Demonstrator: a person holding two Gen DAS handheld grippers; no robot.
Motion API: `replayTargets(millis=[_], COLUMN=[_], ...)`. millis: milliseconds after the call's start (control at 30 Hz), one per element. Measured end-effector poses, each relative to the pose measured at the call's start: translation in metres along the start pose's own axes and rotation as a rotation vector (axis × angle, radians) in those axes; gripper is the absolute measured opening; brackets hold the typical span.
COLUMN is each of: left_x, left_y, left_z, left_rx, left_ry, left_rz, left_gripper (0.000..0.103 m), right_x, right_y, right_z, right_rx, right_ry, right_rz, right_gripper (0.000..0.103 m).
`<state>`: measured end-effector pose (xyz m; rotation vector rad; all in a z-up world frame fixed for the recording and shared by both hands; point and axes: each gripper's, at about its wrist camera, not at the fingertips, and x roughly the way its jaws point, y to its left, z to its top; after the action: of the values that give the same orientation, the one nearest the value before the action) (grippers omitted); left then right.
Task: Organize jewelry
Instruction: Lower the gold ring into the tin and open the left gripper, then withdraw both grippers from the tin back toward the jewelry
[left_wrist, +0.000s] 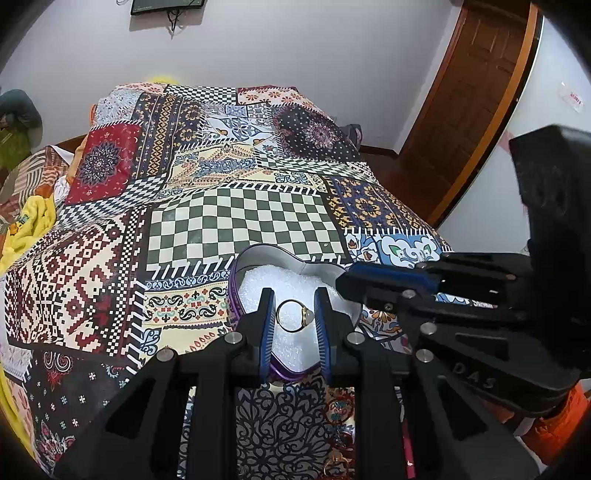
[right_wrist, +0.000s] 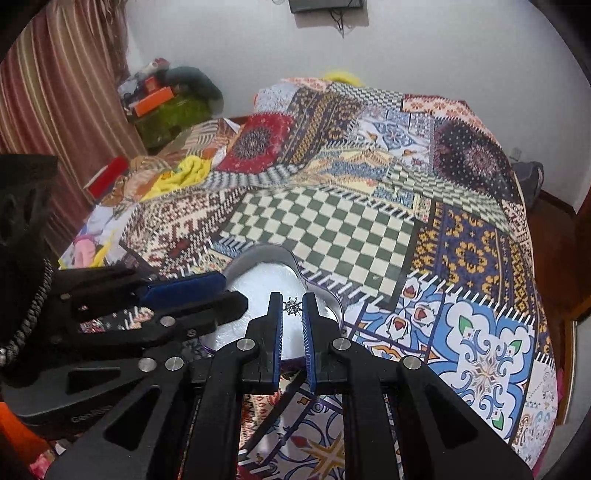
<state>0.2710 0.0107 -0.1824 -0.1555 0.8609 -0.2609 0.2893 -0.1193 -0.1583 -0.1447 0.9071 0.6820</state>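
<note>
Left gripper (left_wrist: 294, 314) gripped a gold ring (left_wrist: 295, 315) in its jaws — right gripper (right_wrist: 293, 308) pinched a small silver star-shaped piece (right_wrist: 293, 307) — both over the heart-shaped tin (left_wrist: 291, 258) on the bed (left_wrist: 243, 218).

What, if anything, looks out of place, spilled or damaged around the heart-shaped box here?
Nothing stands out. The heart-shaped box sits flat on the patterned bedspread, white padding intact. The left gripper holds a gold ring and the right gripper a small silver piece above it.

Gold ring (left_wrist: 294, 316) and silver star-shaped jewel (right_wrist: 293, 306) over white-padded heart box (left_wrist: 258, 284)
</note>
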Motion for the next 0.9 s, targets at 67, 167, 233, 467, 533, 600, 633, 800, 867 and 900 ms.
replayTargets(millis=[67,167,233,467,533,600,633,800,867,900], left_x=[0.002,0.003,0.002,-0.013,-0.017,-0.021,-0.022,-0.032,-0.036,-0.039], left_y=[0.001,0.001,0.001,0.003,0.005,0.007,0.008,0.012,0.013,0.014], left_z=[0.000,0.001,0.001,0.001,0.001,0.000,-0.001,-0.004,-0.006,-0.006], left_rx=[-0.005,-0.012,-0.010,0.001,0.001,0.002,0.002,0.001,-0.001,-0.003], left_ry=[0.005,0.011,0.006,-0.029,-0.035,-0.040,-0.040,-0.038,-0.040,-0.040], left_rz=[-0.003,-0.010,-0.004,0.043,0.054,0.069,0.072,0.096,0.104,0.107], left_gripper=[0.020,0.020,0.020,0.020,0.020,0.020,0.020,0.021,0.022,0.022], right_x=[0.004,0.008,0.010,0.010,0.012,0.013,0.013,0.009,0.003,0.001], right_y=[-0.002,-0.003,-0.004,-0.001,0.000,0.001,0.002,0.005,0.008,0.009], right_z=[-0.002,-0.004,-0.004,-0.002,-0.001,0.000,0.001,0.001,0.002,0.002], right_rx=[0.001,-0.006,-0.012,-0.032,-0.034,-0.038,-0.038,-0.037,-0.043,-0.046], right_ry=[0.017,0.033,0.041,0.041,0.044,0.050,0.051,0.042,0.025,0.021], right_rz=[0.001,-0.004,-0.008,-0.008,-0.006,-0.011,-0.013,-0.023,-0.035,-0.040], right_gripper=[0.009,0.009,0.009,0.009,0.009,0.009,0.010,0.030,0.033,0.033])
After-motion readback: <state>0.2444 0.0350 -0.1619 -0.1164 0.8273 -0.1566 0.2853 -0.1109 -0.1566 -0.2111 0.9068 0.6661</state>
